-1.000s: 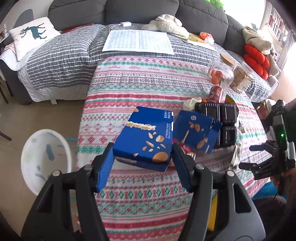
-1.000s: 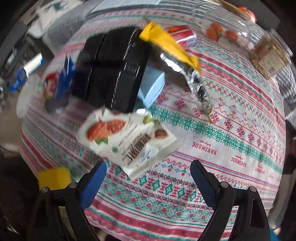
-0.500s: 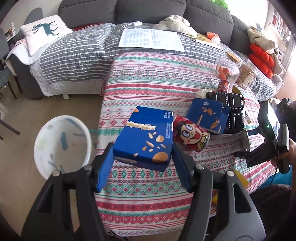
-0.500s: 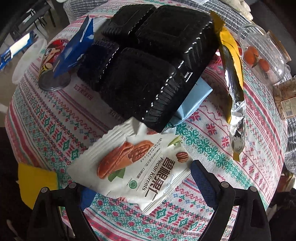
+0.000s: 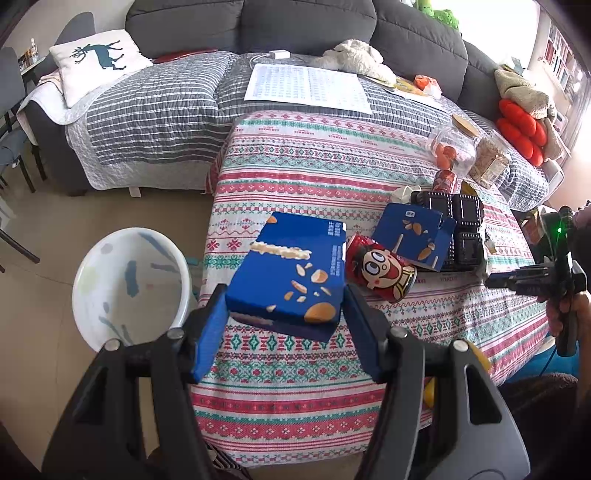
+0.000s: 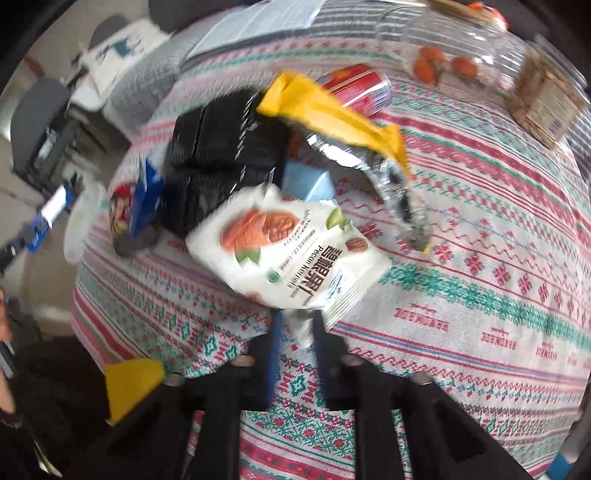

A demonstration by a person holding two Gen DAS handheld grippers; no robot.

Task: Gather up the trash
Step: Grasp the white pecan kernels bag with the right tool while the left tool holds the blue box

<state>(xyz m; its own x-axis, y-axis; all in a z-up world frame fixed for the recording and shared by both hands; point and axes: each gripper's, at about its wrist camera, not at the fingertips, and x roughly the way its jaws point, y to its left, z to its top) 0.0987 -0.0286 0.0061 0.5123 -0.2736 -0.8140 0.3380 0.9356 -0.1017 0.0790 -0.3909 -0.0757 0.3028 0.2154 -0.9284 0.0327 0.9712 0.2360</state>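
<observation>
A grey sofa [image 5: 332,22] is being seen behind everything in the left wrist view, with a striped quilt [image 5: 155,110] being spread over its seat and a printed sheet [image 5: 306,88] lying on that quilt. In front of it, the bench [image 5: 314,177] is being covered by a patterned red, green and white cloth. A white bin [image 5: 129,284] is standing on the floor just beside the bench's near left corner.

A blue snack box [image 5: 291,273] is being pinched between the blue pads of the left tool [image 5: 284,325] and is being held above the bench's near edge, tilted, near the bin. A second blue box [image 5: 413,236] is being propped against a black plastic tray [image 5: 465,229], and a red cartoon can [image 5: 380,273] is lying on its side just in front of that box. Two glass jars [image 5: 458,147] are lying farther back on the right.

In the blurred right wrist view, the jaws of the right tool [image 6: 297,336] are closing, nearly pressed together, and the lower edge of a white pecan-kernel packet [image 6: 288,251] is being pinched between them. The packet is being held over the cloth just in front of the black tray. A yellow foil wrapper [image 6: 343,122] is being draped across the tray's far corner, with a second red can [image 6: 358,88] lying behind it.
</observation>
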